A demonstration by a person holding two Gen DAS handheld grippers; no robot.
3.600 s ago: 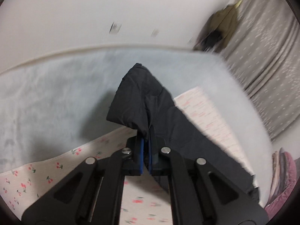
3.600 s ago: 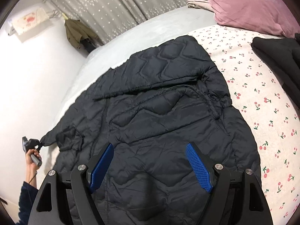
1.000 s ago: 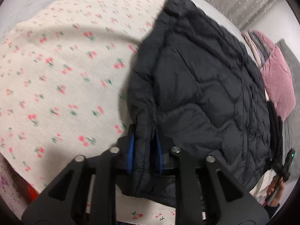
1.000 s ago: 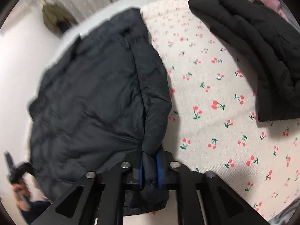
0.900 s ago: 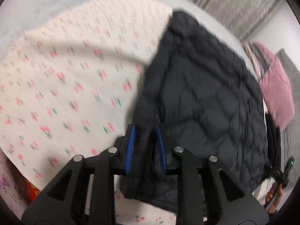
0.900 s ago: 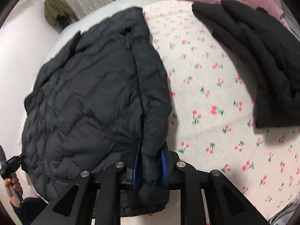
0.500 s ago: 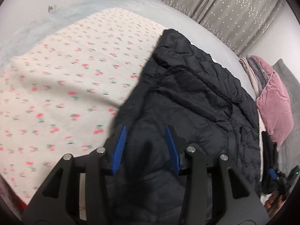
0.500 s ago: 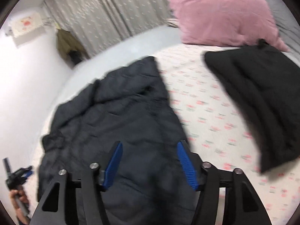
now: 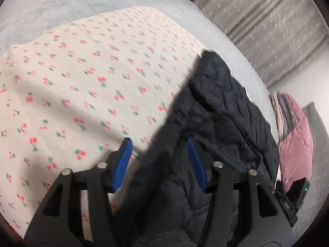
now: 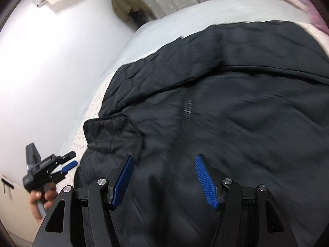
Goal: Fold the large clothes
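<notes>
A black quilted jacket (image 9: pixel 222 111) lies on the cherry-print sheet (image 9: pixel 82 72) of a bed. My left gripper (image 9: pixel 159 156) hovers over the jacket's near edge. Its jaws are opening, and dark fabric lies below and between the blue pads (image 9: pixel 123 160) without being pressed. In the right wrist view the jacket (image 10: pixel 236 103) fills most of the picture, with a zipper line running up its middle. Above it my right gripper (image 10: pixel 164 175) stands open, holding nothing. The left gripper (image 10: pixel 71 160) shows at the lower left of that view, in a person's hand (image 10: pixel 39 203).
A pink pillow (image 9: pixel 296 144) and stacked bedding lie at the bed's far right. Grey dotted curtains (image 9: pixel 267 20) hang behind. A pale grey blanket (image 9: pixel 102 2) borders the sheet. A white wall (image 10: pixel 51 61) stands left of the bed, and an olive garment (image 10: pixel 127 4) hangs near the curtain.
Both grippers let go of the jacket's edges and opened. The right wrist view swung left across the jacket, so the second dark garment left the picture. The left gripper drew back a little.
</notes>
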